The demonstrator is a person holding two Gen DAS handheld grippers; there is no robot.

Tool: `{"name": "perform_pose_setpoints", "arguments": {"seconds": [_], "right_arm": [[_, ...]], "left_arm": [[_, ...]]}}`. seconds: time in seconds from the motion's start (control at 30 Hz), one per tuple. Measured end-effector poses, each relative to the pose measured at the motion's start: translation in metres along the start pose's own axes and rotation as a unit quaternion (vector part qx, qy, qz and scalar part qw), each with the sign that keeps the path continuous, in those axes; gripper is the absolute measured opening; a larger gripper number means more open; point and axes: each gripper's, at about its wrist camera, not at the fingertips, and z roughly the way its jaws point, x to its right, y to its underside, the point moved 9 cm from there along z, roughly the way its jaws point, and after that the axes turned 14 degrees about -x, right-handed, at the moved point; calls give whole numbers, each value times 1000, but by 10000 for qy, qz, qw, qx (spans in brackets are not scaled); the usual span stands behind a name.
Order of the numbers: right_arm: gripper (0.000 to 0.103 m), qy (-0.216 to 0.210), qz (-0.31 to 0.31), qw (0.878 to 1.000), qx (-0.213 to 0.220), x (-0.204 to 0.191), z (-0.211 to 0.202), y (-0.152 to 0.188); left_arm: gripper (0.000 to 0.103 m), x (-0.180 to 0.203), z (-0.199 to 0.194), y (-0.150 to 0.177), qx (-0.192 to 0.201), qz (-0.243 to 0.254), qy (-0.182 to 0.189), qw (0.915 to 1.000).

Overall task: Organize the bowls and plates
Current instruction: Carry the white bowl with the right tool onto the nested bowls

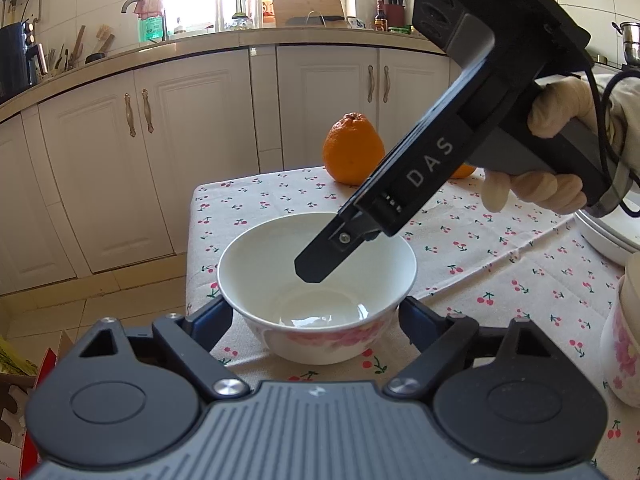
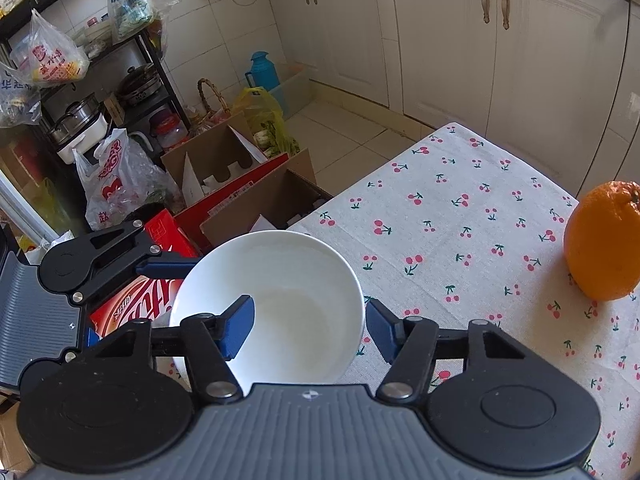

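A white bowl [image 1: 316, 280] with pink flowers on its side stands near the table's left edge; it also shows in the right wrist view [image 2: 276, 300]. My left gripper [image 1: 316, 312] is open, its blue fingers on either side of the bowl's base, apart from it. My right gripper [image 2: 310, 328] is open and straddles the bowl's rim, one finger [image 2: 240, 324] inside the bowl, the other outside. In the left wrist view the right gripper [image 1: 316, 264] reaches down into the bowl from the right.
An orange [image 1: 352, 148] sits at the table's far side. A second flowered bowl [image 1: 624, 340] and a white dish [image 1: 604, 236] are at the right. Cardboard boxes [image 2: 256, 200] and bags lie on the floor beside the cherry-print tablecloth [image 2: 460, 220].
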Motion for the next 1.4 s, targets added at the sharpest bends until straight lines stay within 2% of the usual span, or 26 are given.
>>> {"name": "perform_pose_setpoints", "arguments": {"seconds": [0.37,0.6,0.97,1.4], "right_arm": [[64,-100,108,9999,16,-3,-4,1],[64,-84,160,9998,83,-12,-22,14],[64,-22,120,9994,335,-44,-68,54],[65,-34,52,9982,596,-88,-103,108]], "left_arm": [[89,1,-3,-1,-59,-16,67,10000],[89,15,-23,-3,-30,82,119,9999],[89,50,-71,4,37,175,245,9995],[89,90,-115,30,-49,164,347,9993]]}}
